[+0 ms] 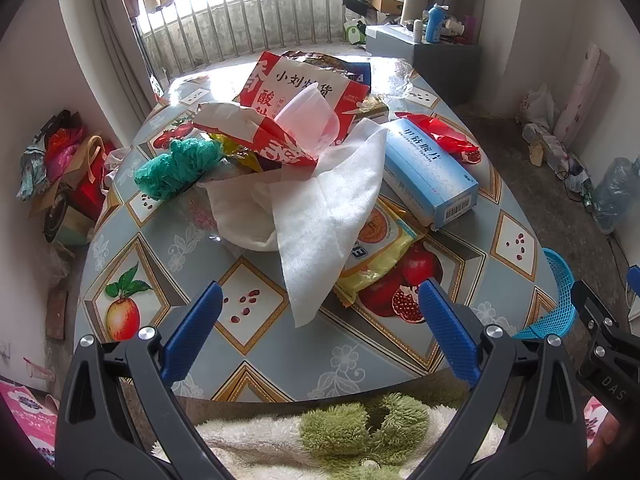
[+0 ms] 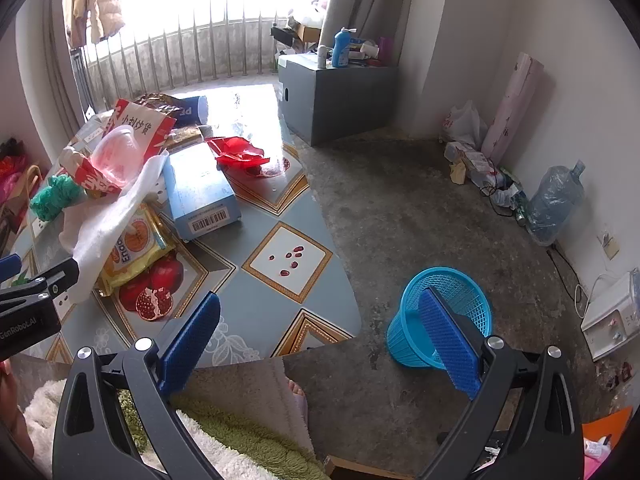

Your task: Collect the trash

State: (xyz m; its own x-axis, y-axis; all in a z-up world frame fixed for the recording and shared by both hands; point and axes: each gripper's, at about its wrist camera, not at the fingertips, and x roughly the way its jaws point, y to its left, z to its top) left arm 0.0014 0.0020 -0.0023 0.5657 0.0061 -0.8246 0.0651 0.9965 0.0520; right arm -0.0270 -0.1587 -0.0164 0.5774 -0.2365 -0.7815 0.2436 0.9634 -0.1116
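Note:
A heap of trash lies on the table (image 1: pixel 256 344): a white tissue (image 1: pixel 324 216), a red and white snack bag (image 1: pixel 296 96) with a clear plastic cup (image 1: pixel 308 120) on it, a crumpled green bag (image 1: pixel 176 168), a blue box (image 1: pixel 428 172), a red wrapper (image 1: pixel 444 132) and a yellow packet (image 1: pixel 376 248). My left gripper (image 1: pixel 320 304) is open and empty, just short of the tissue's hanging end. My right gripper (image 2: pixel 320 320) is open and empty over the table's right edge. A blue mesh basket (image 2: pixel 452 292) stands on the floor to the right.
The table (image 2: pixel 280 216) has a fruit-pattern cover. A grey cabinet (image 2: pixel 340 88) with bottles stands at the back. Bags, a pink roll and a water jug (image 2: pixel 556 204) line the right wall. Bags are piled on the floor at left (image 1: pixel 68 176). A green fleece (image 1: pixel 360 432) lies below.

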